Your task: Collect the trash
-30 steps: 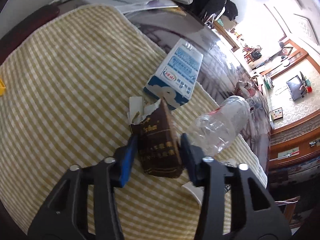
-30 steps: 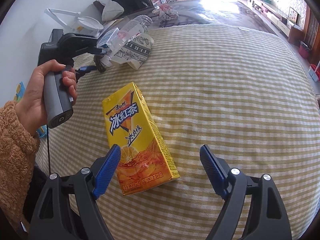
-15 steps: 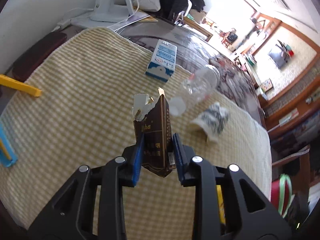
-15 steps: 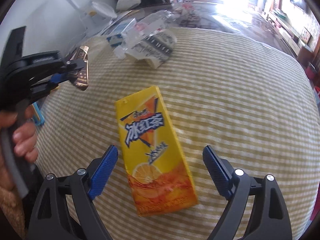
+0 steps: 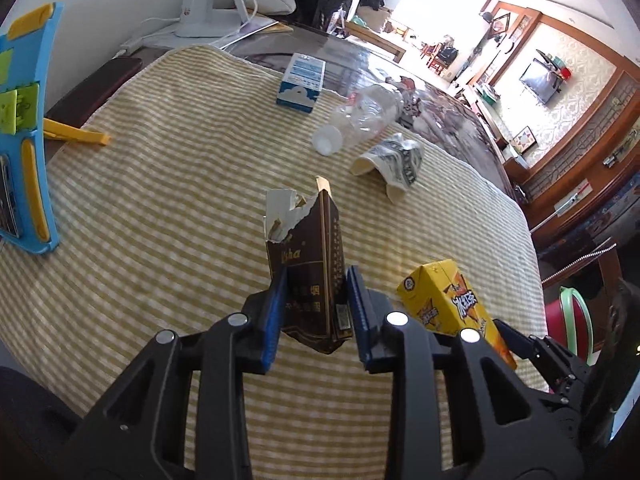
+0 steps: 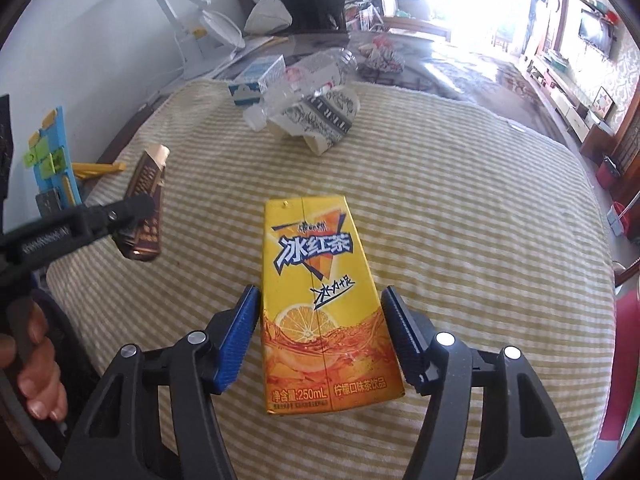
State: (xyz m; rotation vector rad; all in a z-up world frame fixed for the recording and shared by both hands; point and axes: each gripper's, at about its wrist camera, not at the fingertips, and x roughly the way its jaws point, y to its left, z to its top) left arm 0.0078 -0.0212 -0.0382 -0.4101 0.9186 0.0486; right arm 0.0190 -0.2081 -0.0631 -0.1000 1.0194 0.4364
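Observation:
My left gripper (image 5: pixel 316 314) is shut on a torn brown cigarette pack (image 5: pixel 306 264) and holds it above the checked cloth; the pack also shows in the right wrist view (image 6: pixel 146 204). My right gripper (image 6: pixel 320 336) is open, its jaws on either side of a yellow iced-tea carton (image 6: pixel 320 300) that lies flat on the cloth; they close in on it without a clear grip. The carton also shows in the left wrist view (image 5: pixel 452 304). Farther back lie a clear plastic bottle (image 5: pixel 360 116), a crushed paper cup (image 5: pixel 396 160) and a blue-white carton (image 5: pixel 300 82).
A yellow-checked cloth (image 5: pixel 160 160) covers the table. A blue and yellow toy board (image 5: pixel 24 132) stands at the left edge. A white lamp base (image 5: pixel 204 16) and dark clothes sit at the back. The table edge drops off at the right.
My left gripper has lifted the cigarette pack and pulled back from the bottle and blue carton. My right gripper has moved forward over the yellow carton and its jaws have narrowed around it.

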